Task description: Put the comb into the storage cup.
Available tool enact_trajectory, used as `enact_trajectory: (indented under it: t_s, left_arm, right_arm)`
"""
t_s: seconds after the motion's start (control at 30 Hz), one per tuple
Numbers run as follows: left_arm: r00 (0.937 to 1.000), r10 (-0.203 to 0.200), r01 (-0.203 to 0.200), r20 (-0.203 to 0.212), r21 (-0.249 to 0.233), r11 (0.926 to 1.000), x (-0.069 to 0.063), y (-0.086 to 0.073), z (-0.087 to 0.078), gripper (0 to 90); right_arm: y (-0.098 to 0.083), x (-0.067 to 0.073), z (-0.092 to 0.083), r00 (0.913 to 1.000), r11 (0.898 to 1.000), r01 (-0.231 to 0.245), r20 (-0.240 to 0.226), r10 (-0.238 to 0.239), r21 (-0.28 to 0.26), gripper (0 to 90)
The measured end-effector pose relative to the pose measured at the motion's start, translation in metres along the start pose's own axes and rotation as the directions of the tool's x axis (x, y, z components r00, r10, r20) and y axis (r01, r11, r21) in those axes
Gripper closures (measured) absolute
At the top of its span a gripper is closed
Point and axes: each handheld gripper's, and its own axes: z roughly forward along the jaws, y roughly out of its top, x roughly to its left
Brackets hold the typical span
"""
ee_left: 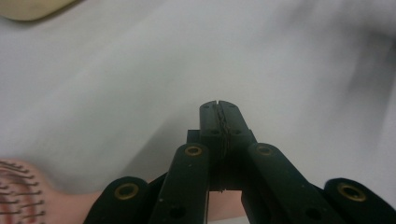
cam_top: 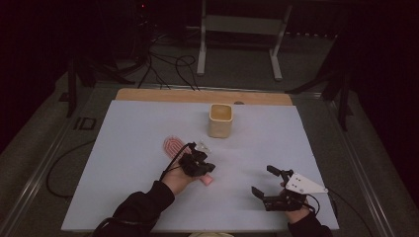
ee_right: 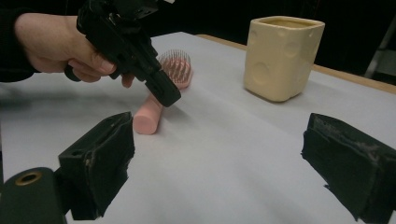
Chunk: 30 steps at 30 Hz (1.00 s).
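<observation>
Left gripper (ee_right: 161, 95) has jaws fully closed w/ nothing between, tip just above the pink hairbrush (ee_right: 159, 100) handle. Brush lies flat on the white table (cam_top: 128, 148), near the cream cup (cam_top: 220, 120). Right gripper (cam_top: 266, 181) jaws wide, empty.

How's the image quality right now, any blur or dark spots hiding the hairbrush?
High view: dim, room black beyond the table; the left gripper covers part of the pink hairbrush. Left gripper view: the cloth is soft and smeared, brush bristles blurred at the lower left corner. Right gripper view: sharpest, showing brush and cream cup clearly; its own near jaws slightly soft.
</observation>
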Motion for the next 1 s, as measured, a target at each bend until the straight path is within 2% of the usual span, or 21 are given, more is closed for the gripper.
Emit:
enact_trajectory:
  t_s: [0.43,0.5,0.93,1.0]
  left_arm:
    - [0.9999,0.010,-0.010,0.009,0.053,0.9985,-0.0007,-0.0024,0.0084,90.0]
    - [1.0000,0.000,0.000,0.009,0.053,0.9986,-0.0005,-0.0036,0.0093,90.0]
    - [0.9999,-0.004,0.003,0.014,0.074,0.9972,-0.0024,-0.0078,0.0079,90.0]
    - [0.9999,0.006,-0.007,0.012,0.084,0.9964,-0.0026,-0.0085,0.0065,90.0]
  right_arm:
    - [0.0001,-0.0007,-0.0003,1.0000,1.000,-0.001,0.000,0.001,-0.002,9.0]
    - [-0.0003,-0.0012,0.0001,1.0000,1.000,-0.005,0.000,0.005,-0.002,9.0]
    - [-0.0003,-0.0005,0.0000,1.0000,1.000,-0.008,-0.001,0.008,0.004,9.0]
    - [0.0000,-0.0004,-0.0003,1.0000,1.000,-0.004,0.000,0.004,0.004,9.0]
